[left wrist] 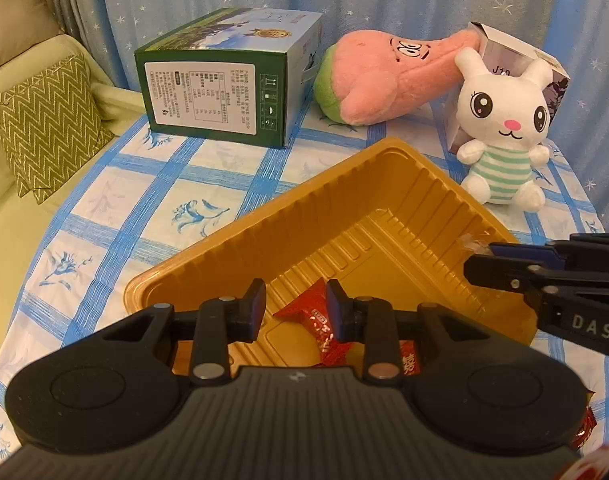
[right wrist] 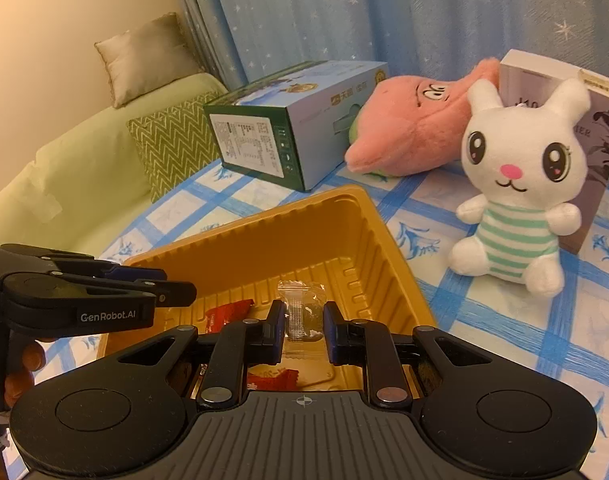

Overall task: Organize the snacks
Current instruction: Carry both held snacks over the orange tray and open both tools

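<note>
Golden plastic tray (right wrist: 388,240) is sitting near the front edge of the table (left wrist: 152,184), and it is already holding a few red snack packets (left wrist: 324,332). The left gripper (left wrist: 295,312) is hovering over one red packet with jaws apart, gripping nothing. The right gripper (right wrist: 303,322) is also standing open around a clear-wrapped snack (right wrist: 300,308) inside the tray. More red packets (left wrist: 584,428) are lying outside, by the tray's near corner, so sorting seems unfinished.

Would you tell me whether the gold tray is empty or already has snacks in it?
Not empty: the gold tray holds a red-wrapped snack and a clear-wrapped one on its floor.
</note>
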### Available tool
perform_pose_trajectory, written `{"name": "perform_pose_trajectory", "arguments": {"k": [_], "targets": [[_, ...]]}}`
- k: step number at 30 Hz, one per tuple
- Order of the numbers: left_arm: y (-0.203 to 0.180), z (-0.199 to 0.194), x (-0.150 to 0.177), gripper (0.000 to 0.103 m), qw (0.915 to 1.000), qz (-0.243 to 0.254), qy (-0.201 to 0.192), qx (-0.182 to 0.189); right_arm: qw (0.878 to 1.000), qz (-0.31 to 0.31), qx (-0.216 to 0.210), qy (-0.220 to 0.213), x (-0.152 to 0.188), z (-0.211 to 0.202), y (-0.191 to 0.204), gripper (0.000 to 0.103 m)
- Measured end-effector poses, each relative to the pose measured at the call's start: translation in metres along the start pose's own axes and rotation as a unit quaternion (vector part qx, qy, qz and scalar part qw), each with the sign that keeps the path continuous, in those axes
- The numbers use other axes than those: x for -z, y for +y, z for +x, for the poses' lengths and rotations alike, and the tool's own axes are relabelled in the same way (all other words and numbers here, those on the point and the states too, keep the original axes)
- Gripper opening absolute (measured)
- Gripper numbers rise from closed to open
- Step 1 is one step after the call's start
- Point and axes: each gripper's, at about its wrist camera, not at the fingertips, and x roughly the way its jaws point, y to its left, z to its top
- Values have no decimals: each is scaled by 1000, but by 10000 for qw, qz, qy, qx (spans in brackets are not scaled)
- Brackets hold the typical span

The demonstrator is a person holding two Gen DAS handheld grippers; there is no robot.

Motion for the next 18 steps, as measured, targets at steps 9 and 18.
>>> {"name": "perform_pose_trajectory", "arguments": {"k": [9,18], "targets": [[8,-1,3,29,10000,-94,13,-13,10000,-36,-49,52,-3,14,9,21],[12,-12,7,30,9999,-160,-35,-4,9998,99,4,-199,-9,9,12,49]]}}
